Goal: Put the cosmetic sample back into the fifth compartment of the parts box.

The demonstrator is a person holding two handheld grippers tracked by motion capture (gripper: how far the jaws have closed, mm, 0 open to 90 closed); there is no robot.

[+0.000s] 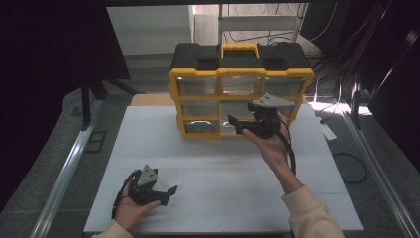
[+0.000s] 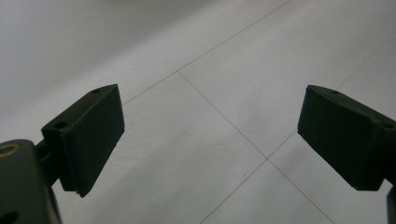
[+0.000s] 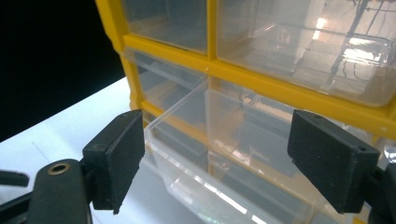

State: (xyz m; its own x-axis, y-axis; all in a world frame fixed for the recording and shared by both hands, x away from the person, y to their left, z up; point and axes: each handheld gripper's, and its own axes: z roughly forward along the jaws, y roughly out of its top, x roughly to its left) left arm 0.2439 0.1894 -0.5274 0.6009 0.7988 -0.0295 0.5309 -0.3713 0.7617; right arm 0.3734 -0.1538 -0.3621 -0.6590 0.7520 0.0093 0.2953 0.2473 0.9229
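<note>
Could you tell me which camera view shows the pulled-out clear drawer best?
The right gripper view: the clear drawer juts from the yellow organizer between the open right tool. The high view shows it small behind that hand; the left gripper view faces the white table.

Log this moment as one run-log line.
right gripper: open, at pulled-out clear drawer of yellow organizer | left gripper: open, holding nothing, over white table

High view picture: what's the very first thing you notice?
The big yellow and black drawer box stands at the far side of the white table. The right tongs are open in front of its see-through drawers, and one clear drawer sticks out, pulled partly open. The left tongs are open too, near the front edge of the table.
</note>
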